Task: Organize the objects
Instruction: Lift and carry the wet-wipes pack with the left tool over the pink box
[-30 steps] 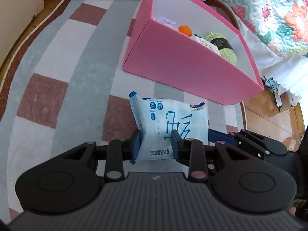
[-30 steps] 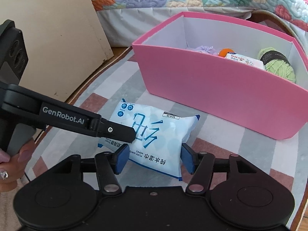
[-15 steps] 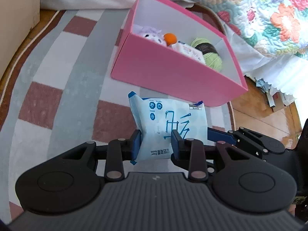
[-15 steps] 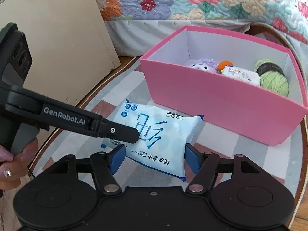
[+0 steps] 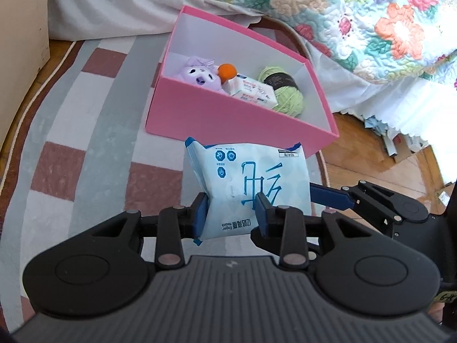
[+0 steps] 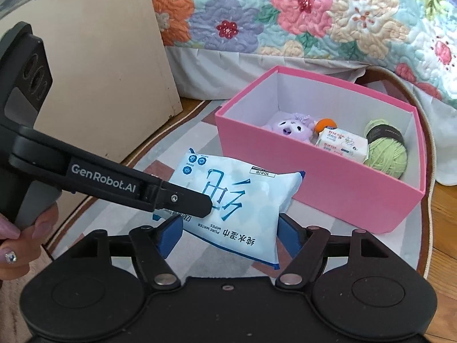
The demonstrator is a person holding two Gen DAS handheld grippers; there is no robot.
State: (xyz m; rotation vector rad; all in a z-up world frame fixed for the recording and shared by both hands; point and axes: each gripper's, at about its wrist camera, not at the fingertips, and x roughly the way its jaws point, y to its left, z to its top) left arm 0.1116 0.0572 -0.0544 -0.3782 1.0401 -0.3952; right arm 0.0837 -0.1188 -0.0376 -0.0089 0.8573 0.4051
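Observation:
A white and blue pack of wet wipes [image 5: 248, 183] is held in the air by both grippers, in front of the pink box [image 5: 217, 114]. My left gripper [image 5: 231, 214] is shut on the pack's near left corner. My right gripper [image 6: 228, 228] is shut on the pack's [image 6: 228, 197] sides. The left gripper's arm [image 6: 114, 183] crosses the right wrist view. The pink box [image 6: 328, 188] holds a purple plush toy [image 6: 291, 127], an orange ball [image 6: 324, 124], a small tissue pack [image 6: 341, 143] and green yarn [image 6: 385, 151].
The box stands on a striped rug [image 5: 85, 120]. A bed with a floral quilt [image 6: 285, 14] rises behind the box. A beige cabinet panel [image 6: 100, 71] stands at the left. Bare wooden floor [image 5: 371, 165] lies to the right.
Both grippers have lifted the wipes pack off the rug and risen, so the box's contents now show from above. The grip on the pack has not changed.

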